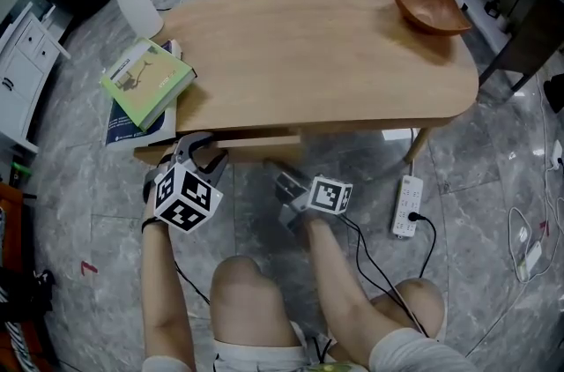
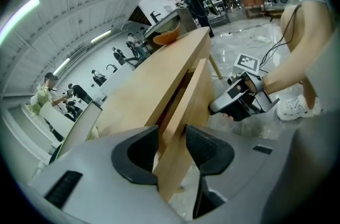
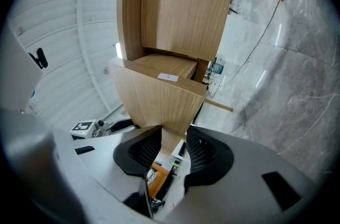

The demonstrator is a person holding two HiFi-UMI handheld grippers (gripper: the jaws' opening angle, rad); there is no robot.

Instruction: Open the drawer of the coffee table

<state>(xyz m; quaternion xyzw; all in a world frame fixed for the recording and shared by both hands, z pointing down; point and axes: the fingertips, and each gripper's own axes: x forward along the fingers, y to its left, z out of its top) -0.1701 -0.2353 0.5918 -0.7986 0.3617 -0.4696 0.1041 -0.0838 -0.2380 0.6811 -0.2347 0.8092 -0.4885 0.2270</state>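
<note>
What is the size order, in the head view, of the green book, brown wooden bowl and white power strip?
green book
brown wooden bowl
white power strip
The book only slightly exceeds the bowl, so unsure.

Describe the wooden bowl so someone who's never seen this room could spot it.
Start at the light-wood coffee table on the grey stone floor. On its top, at the far right corner, sits a reddish-brown wooden bowl with pointed ends. It is darker than the tabletop and alone there; the green book and white vase are by the opposite, left end.
</note>
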